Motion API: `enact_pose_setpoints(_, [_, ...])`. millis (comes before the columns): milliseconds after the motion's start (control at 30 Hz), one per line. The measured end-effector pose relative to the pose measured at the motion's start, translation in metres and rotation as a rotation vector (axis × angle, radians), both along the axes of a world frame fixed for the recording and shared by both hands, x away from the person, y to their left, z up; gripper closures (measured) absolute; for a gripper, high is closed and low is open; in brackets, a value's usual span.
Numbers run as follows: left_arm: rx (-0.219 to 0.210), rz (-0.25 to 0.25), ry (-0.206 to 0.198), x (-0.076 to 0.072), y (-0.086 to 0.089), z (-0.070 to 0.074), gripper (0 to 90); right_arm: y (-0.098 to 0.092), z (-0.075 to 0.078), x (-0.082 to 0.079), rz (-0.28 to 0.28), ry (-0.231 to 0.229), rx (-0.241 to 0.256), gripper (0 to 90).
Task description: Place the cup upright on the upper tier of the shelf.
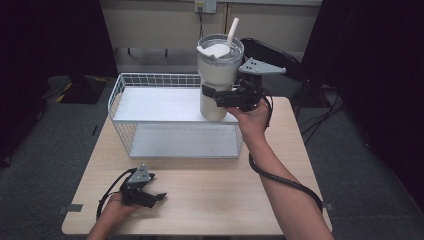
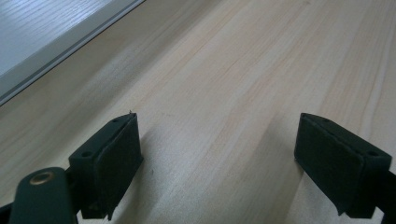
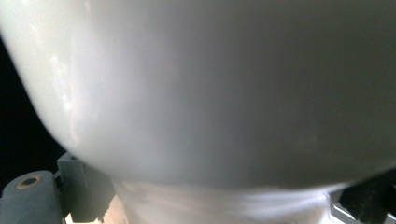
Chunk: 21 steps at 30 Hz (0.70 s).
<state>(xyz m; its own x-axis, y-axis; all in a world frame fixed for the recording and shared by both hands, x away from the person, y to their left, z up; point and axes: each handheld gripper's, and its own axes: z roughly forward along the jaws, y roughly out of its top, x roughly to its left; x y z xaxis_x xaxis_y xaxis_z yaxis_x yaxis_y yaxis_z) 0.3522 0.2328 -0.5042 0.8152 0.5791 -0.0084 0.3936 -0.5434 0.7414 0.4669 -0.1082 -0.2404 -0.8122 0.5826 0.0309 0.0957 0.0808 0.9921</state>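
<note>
we see the right gripper (image 1: 216,96) clamped on the white tumbler (image 1: 216,75), held upright at the wire rack's (image 1: 150,80) three o'clock end, over its top shelf. a straw (image 1: 232,31) rises at the lid's one o'clock. the left gripper (image 1: 155,196) rests on the table (image 1: 215,200), jaws apart.

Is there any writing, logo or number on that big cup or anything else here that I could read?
None can be read.
The white tumbler held by the right gripper has plain walls in the high view and the right gripper view.
The wire basket, the wooden table and the left gripper bear no legible marks.
The wall socket at the back is too small to tell.
</note>
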Motion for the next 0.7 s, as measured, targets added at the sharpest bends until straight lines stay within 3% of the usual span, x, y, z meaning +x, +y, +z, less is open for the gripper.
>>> enact_pose_setpoints(700, [0.000, 0.000, 0.000, 0.000, 0.000, 0.000, 14.1, 0.007, 0.006, 0.017, -0.038, -0.001, -0.017, 9.7])
